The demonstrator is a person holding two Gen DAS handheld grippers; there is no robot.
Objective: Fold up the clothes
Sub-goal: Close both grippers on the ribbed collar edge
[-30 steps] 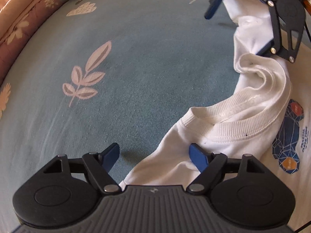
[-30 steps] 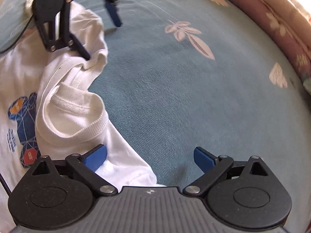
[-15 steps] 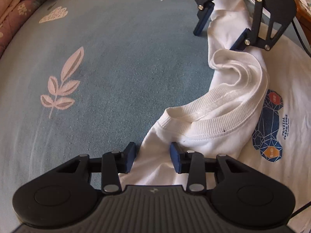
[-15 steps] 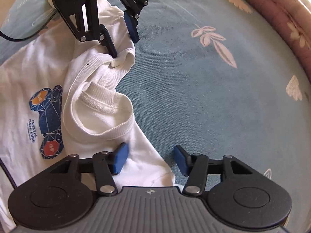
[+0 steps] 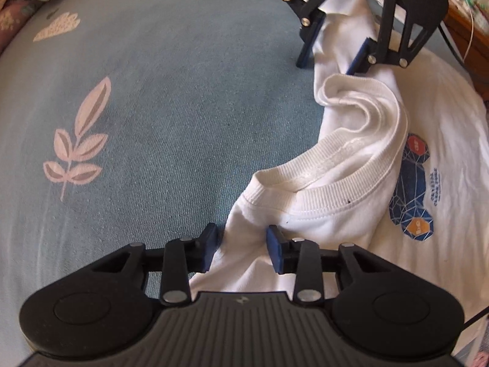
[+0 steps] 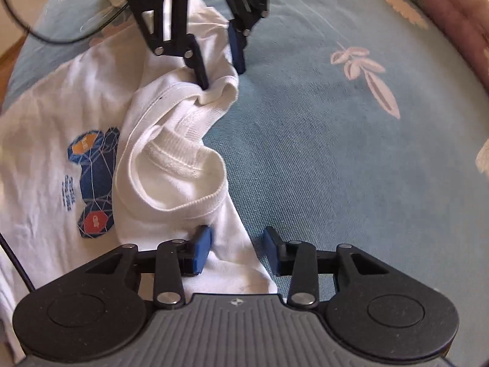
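A white T-shirt with a blue and orange print lies front up on the bed, its ribbed collar rumpled. My left gripper points down at one shoulder beside the collar. Its jaws are closing, and a ridge of shoulder cloth is pinched between the pads. My right gripper points down at the other shoulder. Its jaws are closing too, with cloth between them. One blue pad touches the shirt; the other stands just off the cloth's edge.
The shirt lies on a teal bedspread printed with pale leaves. A pink quilt runs along the bed's far side. A black cable trails from the left gripper. Wooden furniture stands past the shirt.
Both grippers' jaws went from wide open to narrow around the shoulder cloth. Both tilted further down, and the collar bunched up between them.
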